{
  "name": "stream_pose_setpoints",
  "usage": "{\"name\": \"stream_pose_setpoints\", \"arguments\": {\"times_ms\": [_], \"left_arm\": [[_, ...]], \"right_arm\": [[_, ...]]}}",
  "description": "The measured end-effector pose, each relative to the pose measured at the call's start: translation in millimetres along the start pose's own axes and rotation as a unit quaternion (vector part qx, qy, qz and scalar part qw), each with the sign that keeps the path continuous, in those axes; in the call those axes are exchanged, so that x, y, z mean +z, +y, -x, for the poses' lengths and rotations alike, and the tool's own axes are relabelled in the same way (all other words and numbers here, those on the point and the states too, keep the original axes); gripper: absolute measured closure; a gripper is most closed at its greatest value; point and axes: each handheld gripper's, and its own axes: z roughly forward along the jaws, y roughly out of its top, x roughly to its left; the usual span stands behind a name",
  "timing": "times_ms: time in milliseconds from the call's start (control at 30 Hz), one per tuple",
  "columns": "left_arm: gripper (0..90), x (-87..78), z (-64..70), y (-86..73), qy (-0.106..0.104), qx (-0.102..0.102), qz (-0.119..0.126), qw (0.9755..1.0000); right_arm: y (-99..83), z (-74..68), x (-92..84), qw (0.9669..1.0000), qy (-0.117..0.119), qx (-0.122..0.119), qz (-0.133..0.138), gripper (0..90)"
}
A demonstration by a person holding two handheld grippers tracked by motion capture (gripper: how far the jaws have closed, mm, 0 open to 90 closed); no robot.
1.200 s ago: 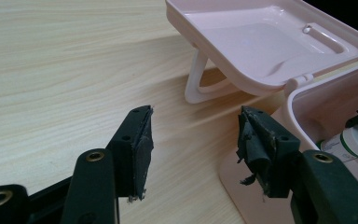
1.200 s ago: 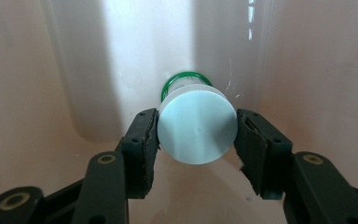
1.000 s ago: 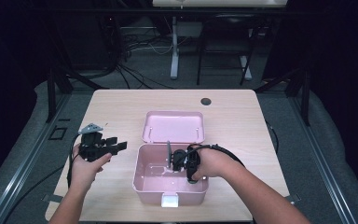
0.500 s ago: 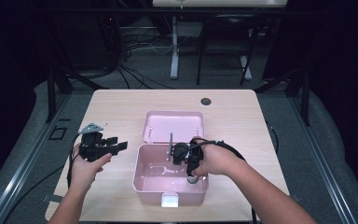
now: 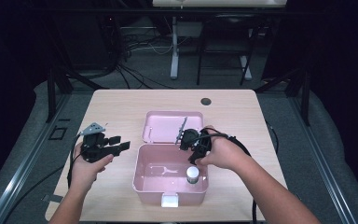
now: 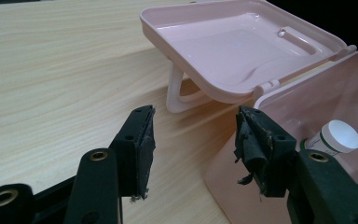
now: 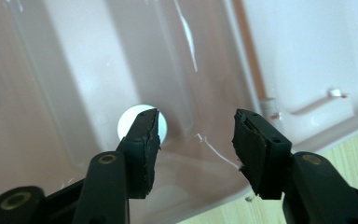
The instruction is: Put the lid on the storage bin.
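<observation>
A pink box [image 5: 137, 173] stands open in the middle of the table, its lid [image 5: 165, 126] laid back behind it. A small white-capped bottle [image 5: 193, 174] stands upright in the box's front right corner. My right gripper [image 5: 189, 148] hangs over the box's back right part and points down into it. Its jaws have just closed a little but stay open, with nothing between them. In the right gripper view the white cap [image 7: 128, 123] lies below, behind my right gripper [image 7: 196, 133]. My left gripper [image 5: 120, 143] is open and holds nothing, just left of the box. The left gripper view shows my left gripper [image 6: 193, 135] with the bottle [image 6: 338, 137] beyond it.
The light wooden table [image 5: 121, 107] has a dark round hole [image 5: 206, 101] near its back edge. Cables trail from both grippers over the table's sides. The lid's handle [image 6: 177, 95] props it up off the table.
My right gripper has risen out of the box and drawn toward its back edge, and the bottle now shows standing alone inside. My left gripper has stayed put.
</observation>
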Motion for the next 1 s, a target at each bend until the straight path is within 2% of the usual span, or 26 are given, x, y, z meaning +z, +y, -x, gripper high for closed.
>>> {"name": "stream_pose_setpoints", "arguments": {"times_ms": [33, 167, 433, 467, 533, 567, 600, 633, 767, 867, 1000], "left_arm": [[47.2, -0.1, 0.8, 0.1, -0.002, 0.001, 0.003, 1.0000], [47.2, -0.2, 4.1, 1.4, -0.015, 0.012, 0.002, 0.9998], [47.1, 1.7, 9.1, 1.7, -0.024, 0.022, -0.005, 0.9995], [47.1, 1.7, 10.1, 2.0, -0.023, 0.026, -0.005, 0.9994], [47.1, 1.8, 10.9, 2.1, -0.022, 0.027, -0.003, 0.9994], [47.2, 1.5, 11.5, 2.3, -0.024, 0.028, -0.004, 0.9993], [48.5, 1.3, 12.2, 2.4, -0.025, 0.028, -0.003, 0.9993], [48.5, 1.0, 12.7, 2.6, -0.027, 0.029, -0.004, 0.9992], [50.7, 1.1, 15.9, 2.5, -0.031, 0.028, -0.005, 0.9991], [52.2, 1.2, 18.0, 2.9, -0.034, 0.037, -0.010, 0.9987], [54.9, 3.1, 21.1, 2.3, -0.035, 0.040, -0.015, 0.9985]], "right_arm": [[-1.9, 3.9, -1.2, 0.9999, -0.004, 0.012, 0.006, 52.6], [-4.2, 9.4, -2.4, 0.9994, -0.008, 0.026, 0.019, 53.9], [-8.2, 21.3, -6.9, 0.9970, -0.023, 0.063, 0.038, 55.0], [-8.8, 23.9, -8.0, 0.9959, -0.029, 0.073, 0.044, 55.0], [-9.0, 25.1, -8.6, 0.9954, -0.032, 0.077, 0.047, 55.0], [-9.6, 26.2, -9.0, 0.9943, -0.034, 0.086, 0.054, 55.0], [-10.9, 28.9, -9.0, 0.9919, -0.035, 0.101, 0.069, 55.0], [-10.9, 28.9, -9.0, 0.9919, -0.035, 0.101, 0.069, 55.0], [-12.9, 32.7, -6.9, 0.9885, -0.037, 0.123, 0.079, 55.0], [-14.0, 35.6, -5.5, 0.9877, -0.039, 0.130, 0.078, 55.5], [-14.8, 41.1, -4.6, 0.9850, -0.052, 0.139, 0.088, 57.4]]}}
